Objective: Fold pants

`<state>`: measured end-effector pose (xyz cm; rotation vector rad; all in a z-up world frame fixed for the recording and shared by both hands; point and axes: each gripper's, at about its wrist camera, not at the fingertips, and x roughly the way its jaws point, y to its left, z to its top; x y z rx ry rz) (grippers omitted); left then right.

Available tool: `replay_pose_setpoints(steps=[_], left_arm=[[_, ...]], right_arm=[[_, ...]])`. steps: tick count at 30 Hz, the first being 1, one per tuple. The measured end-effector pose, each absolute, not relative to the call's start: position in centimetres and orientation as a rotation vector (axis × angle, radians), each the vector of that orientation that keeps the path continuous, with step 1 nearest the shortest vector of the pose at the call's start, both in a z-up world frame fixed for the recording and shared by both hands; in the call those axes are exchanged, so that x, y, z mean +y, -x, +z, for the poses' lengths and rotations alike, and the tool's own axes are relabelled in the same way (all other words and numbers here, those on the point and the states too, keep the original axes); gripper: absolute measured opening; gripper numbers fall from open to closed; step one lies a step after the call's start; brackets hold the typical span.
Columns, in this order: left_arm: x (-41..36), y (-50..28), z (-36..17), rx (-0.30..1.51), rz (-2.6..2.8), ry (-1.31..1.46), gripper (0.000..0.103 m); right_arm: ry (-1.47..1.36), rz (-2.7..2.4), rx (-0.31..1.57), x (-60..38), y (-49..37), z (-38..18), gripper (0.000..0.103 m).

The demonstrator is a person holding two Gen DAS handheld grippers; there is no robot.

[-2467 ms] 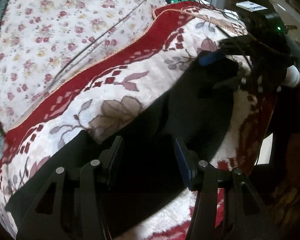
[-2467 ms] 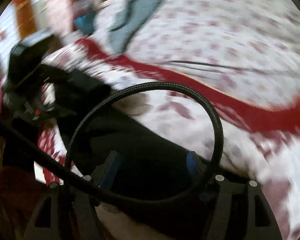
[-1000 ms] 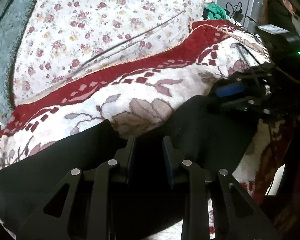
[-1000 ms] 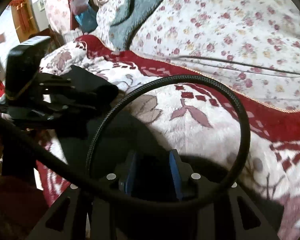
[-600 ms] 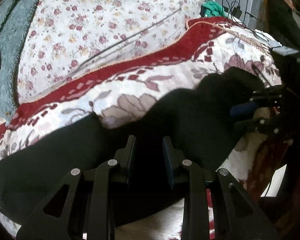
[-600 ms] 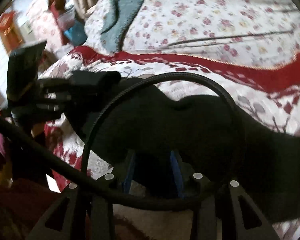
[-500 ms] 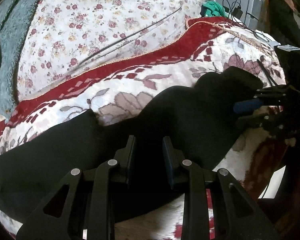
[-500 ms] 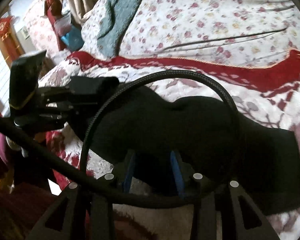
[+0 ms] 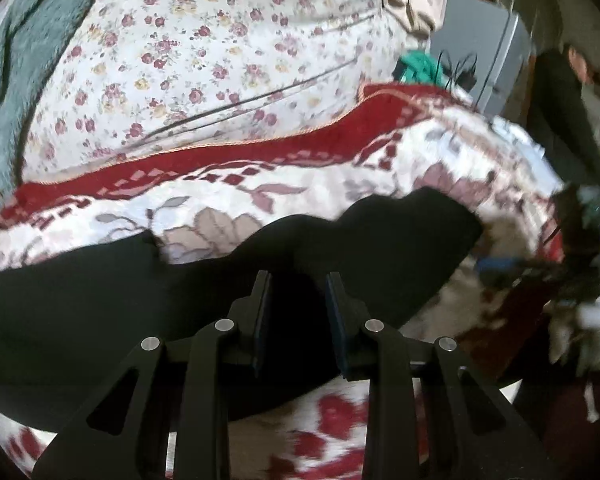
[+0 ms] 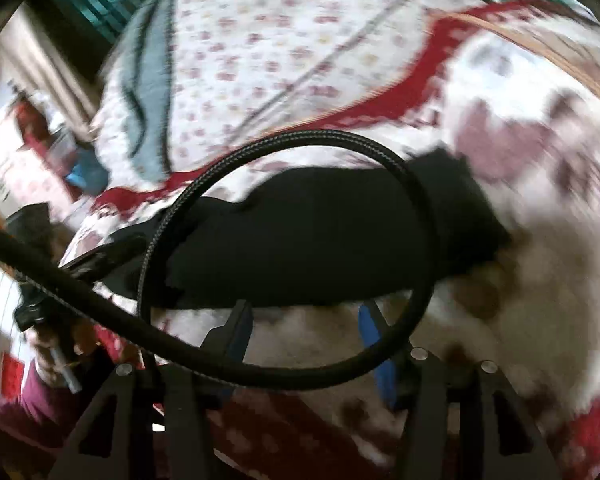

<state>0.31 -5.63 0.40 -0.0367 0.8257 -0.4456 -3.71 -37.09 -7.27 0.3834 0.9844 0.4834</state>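
Note:
The black pants [image 9: 100, 292] lie across the red and cream floral blanket [image 9: 284, 192]. My left gripper [image 9: 298, 284] has its fingers close together, shut on the near edge of the pants. In the right wrist view the pants [image 10: 320, 240] lie folded in a dark band ahead of my right gripper [image 10: 304, 316], which is open, empty and pulled back over bare blanket. The right gripper also shows blurred at the right edge of the left wrist view [image 9: 580, 264].
A white quilt with small flowers [image 9: 220, 60] covers the bed behind the blanket, with a grey-green blanket [image 9: 16, 60] at far left. A black braided cable [image 10: 284, 248] loops in front of the right camera. A green item and chargers [image 9: 424, 68] sit at the bed's far end.
My right gripper has opened, let go of the pants and drawn back. The pants end it held now lies on the blanket. My left gripper stays shut on the pants.

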Motion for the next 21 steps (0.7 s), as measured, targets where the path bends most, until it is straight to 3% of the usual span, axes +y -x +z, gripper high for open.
replay_pose_setpoints(steps=[2, 5, 21], left_arm=[[-5.5, -0.1, 0.4, 0.817, -0.46, 0.073, 0.027], [-5.1, 0.1, -0.2, 0.818, -0.467, 0.105, 0.027], [-5.5, 0.7, -2.2, 0.813, -0.514, 0.069, 0.027]], right_arm=[[-0.413, 0.447, 0.998, -37.9, 4.3, -7.9, 0.054], [-0.478, 0.417, 1.007, -38.8, 4.6, -8.8, 0.064], [-0.654, 0.336, 0.973, -40.1, 1.9, -10.1, 0.065]])
